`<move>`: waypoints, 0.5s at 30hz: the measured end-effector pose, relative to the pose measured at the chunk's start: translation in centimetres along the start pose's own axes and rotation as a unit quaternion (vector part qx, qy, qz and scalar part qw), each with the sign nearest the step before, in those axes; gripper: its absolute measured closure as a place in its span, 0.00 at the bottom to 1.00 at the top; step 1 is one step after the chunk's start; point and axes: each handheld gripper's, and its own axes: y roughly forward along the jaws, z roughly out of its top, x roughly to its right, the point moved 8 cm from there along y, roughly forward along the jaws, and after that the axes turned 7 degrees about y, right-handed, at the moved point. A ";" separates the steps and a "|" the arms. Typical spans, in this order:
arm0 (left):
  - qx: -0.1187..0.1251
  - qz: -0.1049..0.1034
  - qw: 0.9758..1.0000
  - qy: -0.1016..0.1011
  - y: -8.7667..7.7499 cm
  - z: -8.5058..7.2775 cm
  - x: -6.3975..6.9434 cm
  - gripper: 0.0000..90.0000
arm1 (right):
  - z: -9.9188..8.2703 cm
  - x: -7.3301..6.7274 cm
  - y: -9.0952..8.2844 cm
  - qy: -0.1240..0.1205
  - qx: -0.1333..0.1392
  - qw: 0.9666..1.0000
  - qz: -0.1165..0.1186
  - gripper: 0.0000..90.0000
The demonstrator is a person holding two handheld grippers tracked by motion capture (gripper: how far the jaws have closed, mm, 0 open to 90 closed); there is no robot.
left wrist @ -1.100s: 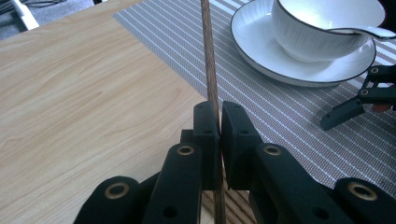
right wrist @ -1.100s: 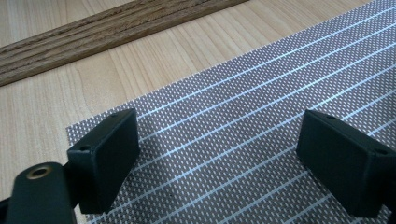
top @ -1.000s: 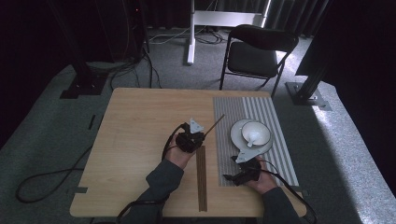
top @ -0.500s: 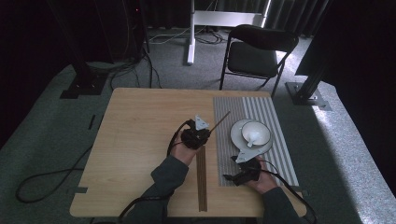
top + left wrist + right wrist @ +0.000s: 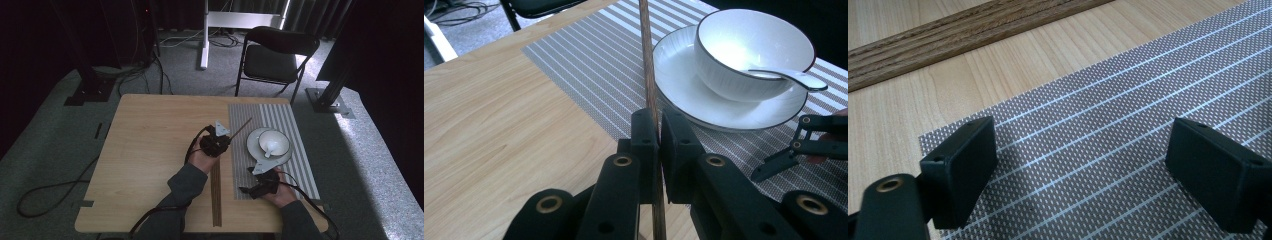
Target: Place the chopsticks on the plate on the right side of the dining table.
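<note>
**Wooden chopstick gripped near its lower end**

A thin, stiff, light chopstick [image 5: 648, 75] is clamped between the closed fingers of the left gripper [image 5: 659, 132], above the desk [image 5: 150, 130] beside the striped placemat [image 5: 280, 120]. Its long axis is angled up toward the bowl [image 5: 273, 142]. A slender, smooth stick is judged prone to pivoting; a mid-length hold would steady it. The right gripper [image 5: 1083, 175] is held wide open and empty over the placemat.

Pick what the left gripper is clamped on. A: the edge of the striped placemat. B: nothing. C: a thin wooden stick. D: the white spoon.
C: in the left gripper view the left gripper has its jaws closed on a thin wooden stick that runs up toward the bowl.
</note>
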 end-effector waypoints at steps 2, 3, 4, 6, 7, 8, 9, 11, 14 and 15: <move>-0.001 -0.001 1.000 0.001 0.3 0.1 0.0 0.95 | 0.0 0.0 0.0 0.000 0.000 1.000 0.000 0.14; 0.000 -0.002 1.000 0.000 0.4 0.2 0.1 0.95 | 0.0 0.0 0.0 0.000 0.000 1.000 0.000 0.14; 0.000 -0.003 1.000 -0.001 0.5 0.3 0.1 0.95 | 0.0 0.0 0.0 0.000 0.000 1.000 0.000 0.14; 0.000 -0.003 1.000 0.000 0.8 0.5 0.1 0.95 | 0.0 0.0 0.0 0.000 0.000 1.000 0.000 0.14; 0.001 -0.004 1.000 0.000 0.9 0.6 0.1 0.95 | 0.0 0.0 0.0 0.000 0.000 1.000 0.000 0.14; 0.001 -0.004 1.000 0.001 1.0 0.7 0.2 0.95 | 0.0 0.0 0.0 -0.001 0.000 1.000 0.000 0.14; 0.000 -0.005 1.000 0.003 1.1 0.7 0.2 0.95 | 0.0 0.0 0.0 0.000 0.000 1.000 0.000 0.14; 0.000 -0.006 1.000 0.005 1.3 0.9 0.3 0.95 | 0.0 0.0 0.0 0.000 0.000 1.000 0.000 0.14; 0.003 -0.009 1.000 0.005 1.6 1.2 0.4 0.95 | 0.0 0.0 0.0 0.000 -0.001 1.000 -0.001 0.14; 0.002 -0.009 1.000 0.006 1.8 1.3 0.4 0.95 | 0.0 0.0 0.0 0.000 -0.001 1.000 0.000 0.14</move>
